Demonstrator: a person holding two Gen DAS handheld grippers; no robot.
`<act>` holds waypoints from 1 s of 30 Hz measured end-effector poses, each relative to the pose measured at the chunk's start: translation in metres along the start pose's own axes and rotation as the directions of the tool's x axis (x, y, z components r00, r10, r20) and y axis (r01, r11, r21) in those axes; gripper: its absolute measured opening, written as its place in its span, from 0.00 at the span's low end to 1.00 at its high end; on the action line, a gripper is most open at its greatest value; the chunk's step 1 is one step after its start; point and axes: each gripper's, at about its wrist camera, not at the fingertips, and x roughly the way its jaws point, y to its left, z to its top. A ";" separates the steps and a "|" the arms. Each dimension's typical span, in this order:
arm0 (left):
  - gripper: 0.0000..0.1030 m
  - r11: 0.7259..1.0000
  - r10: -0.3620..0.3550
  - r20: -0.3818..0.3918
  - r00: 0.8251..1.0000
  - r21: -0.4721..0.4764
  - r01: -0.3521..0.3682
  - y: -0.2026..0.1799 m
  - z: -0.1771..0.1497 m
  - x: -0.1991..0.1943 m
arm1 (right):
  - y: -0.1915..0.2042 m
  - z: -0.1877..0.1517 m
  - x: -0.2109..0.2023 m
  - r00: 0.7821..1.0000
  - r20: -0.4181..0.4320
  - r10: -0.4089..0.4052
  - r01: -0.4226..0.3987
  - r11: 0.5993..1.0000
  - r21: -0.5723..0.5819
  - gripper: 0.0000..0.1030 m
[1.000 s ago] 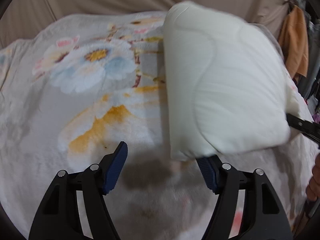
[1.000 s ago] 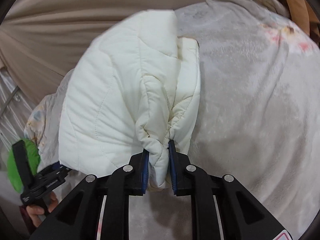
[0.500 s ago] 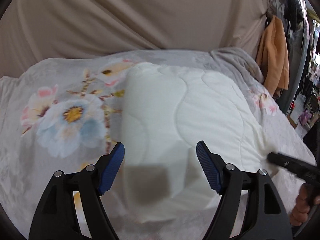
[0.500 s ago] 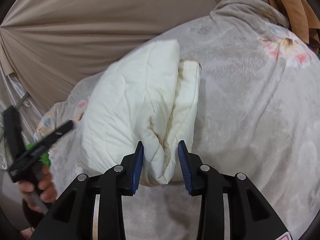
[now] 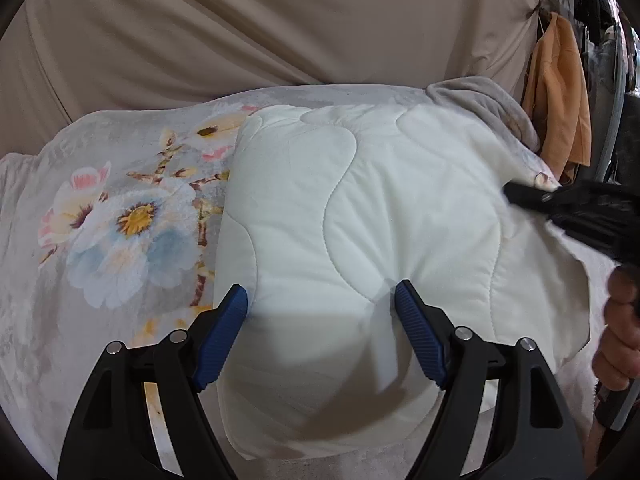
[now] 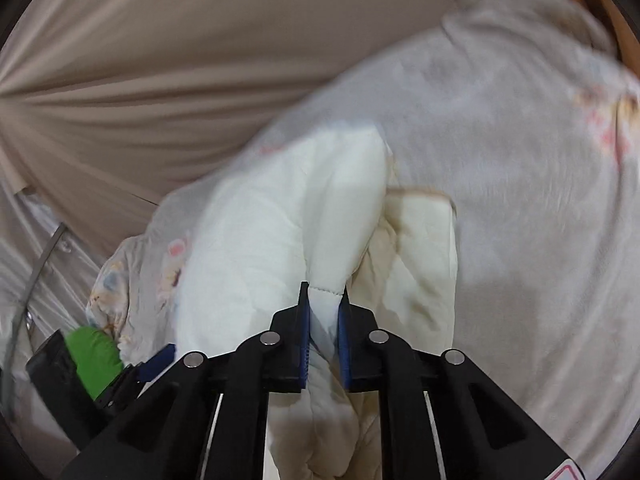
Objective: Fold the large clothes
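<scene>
A white quilted garment [image 5: 380, 200] lies folded into a thick pad on a grey floral blanket [image 5: 120, 220]. My left gripper [image 5: 320, 290] hangs open just above its near edge, the blue pads apart and touching nothing. My right gripper [image 6: 324, 292] is closing, with a ridge of the garment [image 6: 280, 220] pinched between its pads at the garment's right side. In the left wrist view the right gripper [image 5: 516, 194] comes in blurred from the right, with a hand [image 5: 616, 340] below it. One blue pad of the left gripper [image 6: 158, 360] shows at the lower left of the right wrist view.
A beige curtain [image 5: 280, 20] hangs behind the bed. An orange cloth [image 5: 560, 100] hangs at the far right beside dark clutter. The blanket [image 6: 520, 160] spreads wide to the right of the garment. A green part [image 6: 92, 352] sits on the left tool.
The garment, held up a second ago, now lies on the blanket. My right gripper let go of it, rose and shut again on a fold. My left gripper drew back and up.
</scene>
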 end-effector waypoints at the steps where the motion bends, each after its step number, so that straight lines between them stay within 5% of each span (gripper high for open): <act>1: 0.72 1.000 -0.015 0.004 1.000 -0.009 0.015 0.000 -0.001 -0.002 | 0.003 -0.001 -0.009 1.000 0.024 0.013 -0.012 1.000 -0.014 0.07; 7: 0.81 0.998 0.033 0.024 0.999 0.043 -0.034 -0.016 -0.012 0.009 | -0.037 -0.036 0.059 0.973 -0.128 -0.191 0.193 0.981 0.007 0.06; 12: 0.83 0.997 0.065 0.016 0.998 0.039 -0.066 -0.018 -0.015 0.016 | -0.021 -0.034 0.049 0.955 -0.093 -0.281 0.278 0.959 -0.046 0.12; 19: 0.87 0.998 -0.008 0.006 1.000 -0.064 0.008 0.002 -0.013 0.005 | -0.036 -0.065 -0.012 0.982 -0.047 -0.183 0.188 0.969 0.158 0.57; 30: 0.96 0.933 -0.182 -0.043 0.982 -0.324 0.158 0.053 -0.022 0.030 | -0.043 -0.071 0.022 0.991 -0.136 0.005 0.031 0.964 0.265 0.71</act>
